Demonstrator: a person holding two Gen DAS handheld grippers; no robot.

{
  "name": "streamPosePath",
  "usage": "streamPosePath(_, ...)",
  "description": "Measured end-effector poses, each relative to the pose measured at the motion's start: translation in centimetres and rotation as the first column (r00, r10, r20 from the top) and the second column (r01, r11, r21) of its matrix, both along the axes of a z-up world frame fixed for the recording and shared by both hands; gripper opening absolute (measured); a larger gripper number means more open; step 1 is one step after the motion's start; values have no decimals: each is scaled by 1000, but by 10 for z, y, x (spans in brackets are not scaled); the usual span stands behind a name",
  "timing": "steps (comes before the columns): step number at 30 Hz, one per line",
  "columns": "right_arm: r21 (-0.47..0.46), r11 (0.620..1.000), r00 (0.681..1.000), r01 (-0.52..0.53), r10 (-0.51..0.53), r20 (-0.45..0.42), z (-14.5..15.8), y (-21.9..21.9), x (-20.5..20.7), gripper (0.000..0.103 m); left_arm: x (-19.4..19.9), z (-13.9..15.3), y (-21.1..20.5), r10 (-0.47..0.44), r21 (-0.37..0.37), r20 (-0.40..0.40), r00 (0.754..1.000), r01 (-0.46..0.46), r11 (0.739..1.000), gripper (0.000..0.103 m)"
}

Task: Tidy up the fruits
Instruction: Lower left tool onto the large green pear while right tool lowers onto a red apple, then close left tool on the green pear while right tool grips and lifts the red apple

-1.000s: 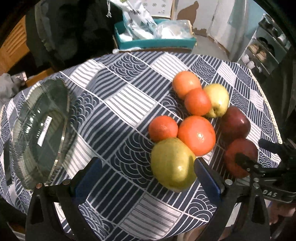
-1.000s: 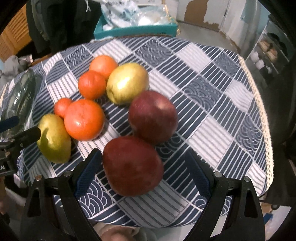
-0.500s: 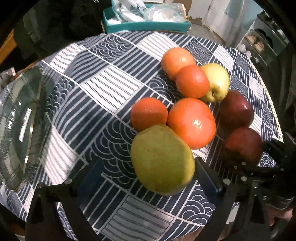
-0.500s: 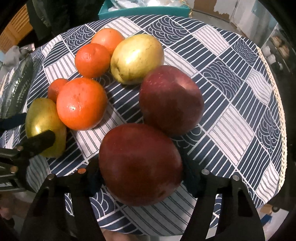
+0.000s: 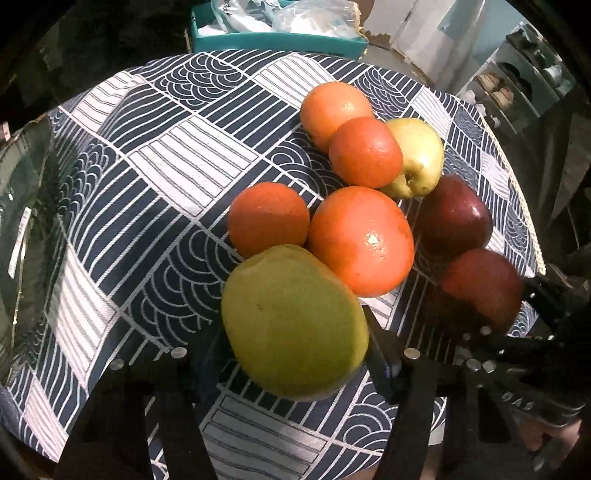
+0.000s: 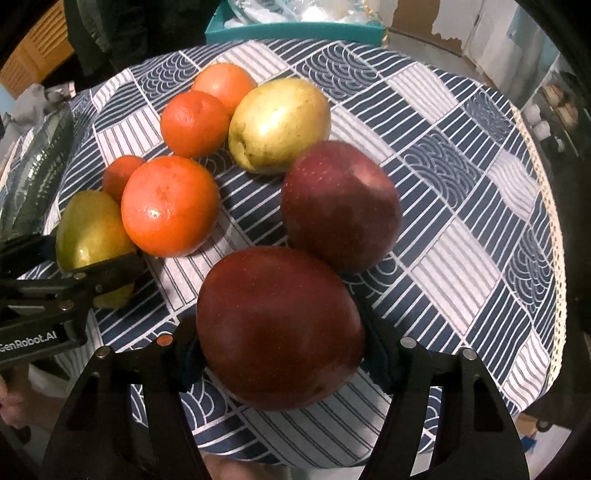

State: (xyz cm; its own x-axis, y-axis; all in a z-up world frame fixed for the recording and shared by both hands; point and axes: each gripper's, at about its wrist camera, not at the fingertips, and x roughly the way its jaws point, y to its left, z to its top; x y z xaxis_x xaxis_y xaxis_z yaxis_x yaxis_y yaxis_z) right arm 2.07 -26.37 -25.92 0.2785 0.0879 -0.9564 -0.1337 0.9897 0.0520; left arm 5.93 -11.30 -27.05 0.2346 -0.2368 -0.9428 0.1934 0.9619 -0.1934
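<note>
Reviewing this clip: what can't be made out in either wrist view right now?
- Left claw pads: hidden behind the green pear as the jaws close.
- Right claw pads: hidden behind the near red apple.
- Glass dish: cut off by the left edge.
- Teal box: contents cropped, blurred.

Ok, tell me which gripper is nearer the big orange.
Left. The left gripper, jaws closing around the green pear, sits right beside the big orange; the right gripper straddles the near red apple, farther off.
</note>
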Motion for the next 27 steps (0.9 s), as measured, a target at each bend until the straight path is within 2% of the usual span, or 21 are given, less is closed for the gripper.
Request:
streamPosePath(3,9,1000,999,11,-12,30,8,-4,-2,70,-4,5,3,2,19,15,1000,-3,1000,67)
streamPosePath(7,17,1000,997,21,-23,79,23,-6,-4,70,-6,16,11,16,4,36,999,-16,1000,67)
streamPosePath(14,20,1000,982,20,-23,187,53,0,-1,70,-11,46,20,28,5,116,993,-29,1000,67)
streamPosePath(18,10,1000,961,7,-10,276,76,5,-3,70,-15,67,23,33,9,175,984,-35,999,67)
streamPosePath(27,25,1000,911,-7,-4,413,125,7,-10,70,-19,112,31,57,-6,286,956,-58,998,67)
